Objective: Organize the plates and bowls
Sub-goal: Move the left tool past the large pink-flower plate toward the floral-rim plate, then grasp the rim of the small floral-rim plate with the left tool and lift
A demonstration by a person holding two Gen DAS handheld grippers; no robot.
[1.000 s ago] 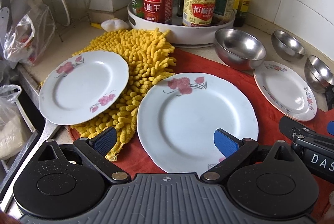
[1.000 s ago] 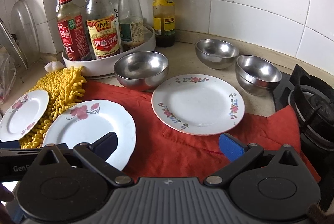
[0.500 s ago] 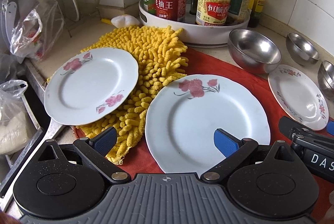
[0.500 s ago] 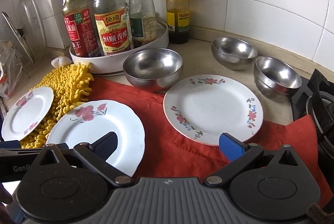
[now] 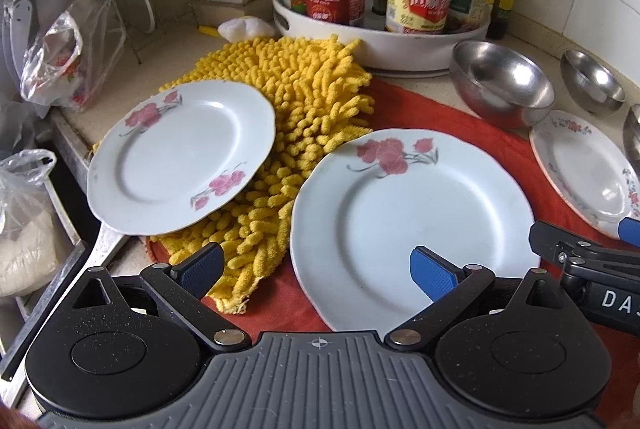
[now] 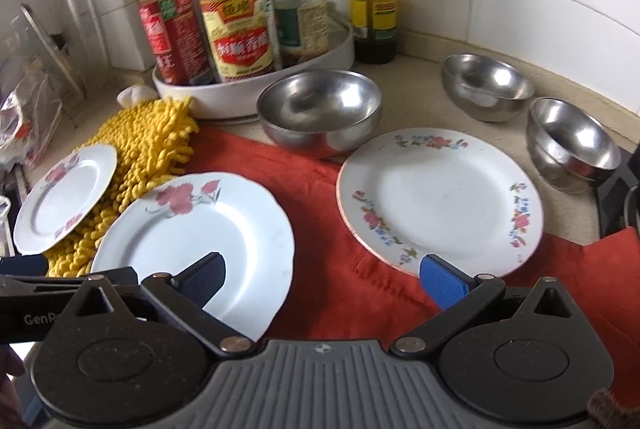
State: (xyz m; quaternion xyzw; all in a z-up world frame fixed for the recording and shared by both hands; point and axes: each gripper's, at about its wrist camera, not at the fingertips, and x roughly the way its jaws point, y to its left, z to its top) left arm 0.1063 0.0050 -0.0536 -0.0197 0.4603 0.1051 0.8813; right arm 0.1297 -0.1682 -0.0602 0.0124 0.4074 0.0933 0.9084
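- Rose plate, larger: lies flat on the red cloth near the table's front edge, right ahead of your left tool.
- Rose plate, smaller: rests tilted on the yellow chenille mat at the table's left edge, apart from the larger one.
- Garland-rimmed plate: flat, half on the cloth, ahead of your right tool.
- Steel bowls: a large steel bowl beside the condiment tray; two smaller steel bowls toward the back right; none nested.
- Progress: nothing stacked yet, as I judge it; all of the gathering remains.
- Your left tool: wide, empty, low over the larger rose plate's near rim.
- Your right tool: wide, empty, level, between the two big plates.
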